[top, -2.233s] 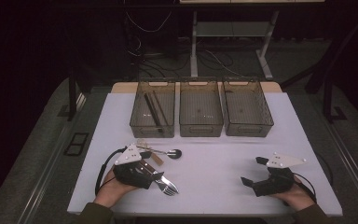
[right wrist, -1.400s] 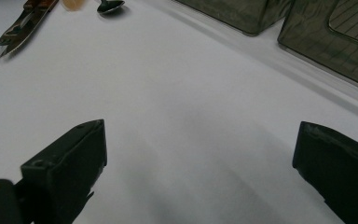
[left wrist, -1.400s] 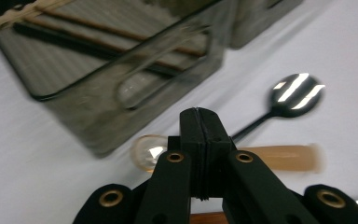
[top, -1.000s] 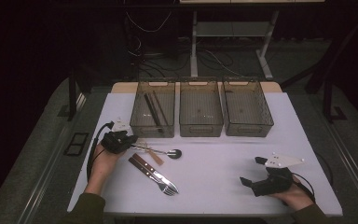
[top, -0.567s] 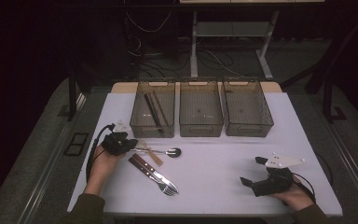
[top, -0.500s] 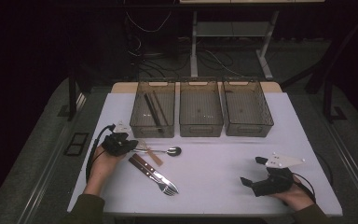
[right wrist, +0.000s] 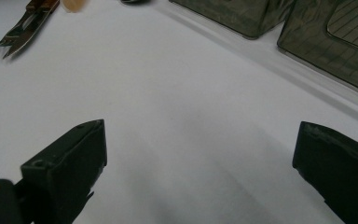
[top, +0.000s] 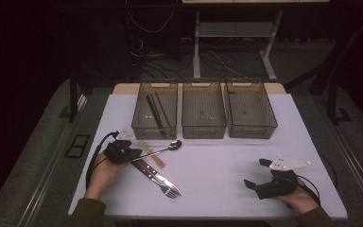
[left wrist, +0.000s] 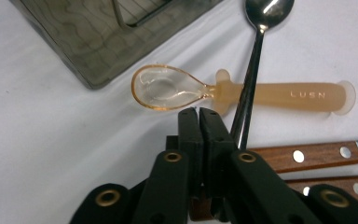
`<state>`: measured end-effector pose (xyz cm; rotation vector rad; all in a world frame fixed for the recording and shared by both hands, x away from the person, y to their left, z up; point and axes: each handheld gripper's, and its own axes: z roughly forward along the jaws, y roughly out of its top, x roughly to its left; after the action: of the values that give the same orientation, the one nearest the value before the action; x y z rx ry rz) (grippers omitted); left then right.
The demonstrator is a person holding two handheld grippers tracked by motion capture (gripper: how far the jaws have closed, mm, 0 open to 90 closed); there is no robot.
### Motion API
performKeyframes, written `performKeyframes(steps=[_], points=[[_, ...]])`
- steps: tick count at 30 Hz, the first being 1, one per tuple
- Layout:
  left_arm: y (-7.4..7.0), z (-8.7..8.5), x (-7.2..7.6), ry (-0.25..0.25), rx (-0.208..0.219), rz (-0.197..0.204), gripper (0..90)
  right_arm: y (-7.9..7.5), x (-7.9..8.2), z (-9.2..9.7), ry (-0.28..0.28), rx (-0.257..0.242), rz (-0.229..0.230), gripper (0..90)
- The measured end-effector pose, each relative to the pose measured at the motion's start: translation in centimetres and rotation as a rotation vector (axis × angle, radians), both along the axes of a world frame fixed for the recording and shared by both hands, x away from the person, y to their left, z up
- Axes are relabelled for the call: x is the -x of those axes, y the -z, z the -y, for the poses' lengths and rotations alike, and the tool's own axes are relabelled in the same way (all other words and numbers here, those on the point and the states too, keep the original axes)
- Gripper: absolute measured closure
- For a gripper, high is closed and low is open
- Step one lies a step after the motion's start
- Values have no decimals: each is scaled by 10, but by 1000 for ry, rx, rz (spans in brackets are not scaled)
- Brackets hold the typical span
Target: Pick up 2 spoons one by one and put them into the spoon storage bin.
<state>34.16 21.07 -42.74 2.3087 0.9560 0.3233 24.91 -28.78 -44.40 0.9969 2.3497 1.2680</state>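
Note:
My left gripper (top: 133, 152) (left wrist: 198, 115) is at the table's left, its jaws together with nothing visible between the pads; they have just been opening a hair. A metal spoon (top: 164, 148) (left wrist: 254, 65) runs from beside its right jaw toward the bins and crosses a clear amber plastic spoon (top: 152, 155) (left wrist: 284, 95). Wood-handled cutlery, among it a fork (top: 157, 176) (left wrist: 307, 156), lies just beneath. My right gripper (top: 256, 173) (right wrist: 200, 154) rests at the front right on bare table, jaws wide open and empty.
Three smoky plastic bins stand in a row at the back: the left bin (top: 154, 131) holds dark utensils, while the middle bin (top: 203, 128) and right bin (top: 251, 130) look empty. The fork's tines (right wrist: 14, 29) show far off in the right gripper view.
The left hand went from over the wood-handled cutlery up and left to the metal spoon's handle. The spoon's bowl has since shifted slightly toward the bins. The right hand kept still.

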Motion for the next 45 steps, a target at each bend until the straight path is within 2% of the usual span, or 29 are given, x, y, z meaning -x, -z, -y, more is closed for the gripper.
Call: performKeyframes(steps=[3,10,13,19,24,32,38,45], points=[[-1,1,0,-4,18,13,819,0,0,0,-1,2,1,31],[-10,10,-1,-16,100,42,651,0,-1,-1,3,3,-2,31],[-14,20,-5,-6,144,43,630,0,-1,-1,2,2,0,31],[-15,51,-15,29,166,43,592,1,-1,-1,3,2,-4,31],[-9,74,-23,47,136,31,566,1,-1,0,-1,2,-3,31],[2,97,-35,49,111,26,563,1,-1,-1,-2,1,-2,31],[9,108,-39,41,73,21,564,1,-1,-1,-1,2,-1,31],[13,113,-40,41,30,12,566,1,-1,-1,-4,4,2,31]])
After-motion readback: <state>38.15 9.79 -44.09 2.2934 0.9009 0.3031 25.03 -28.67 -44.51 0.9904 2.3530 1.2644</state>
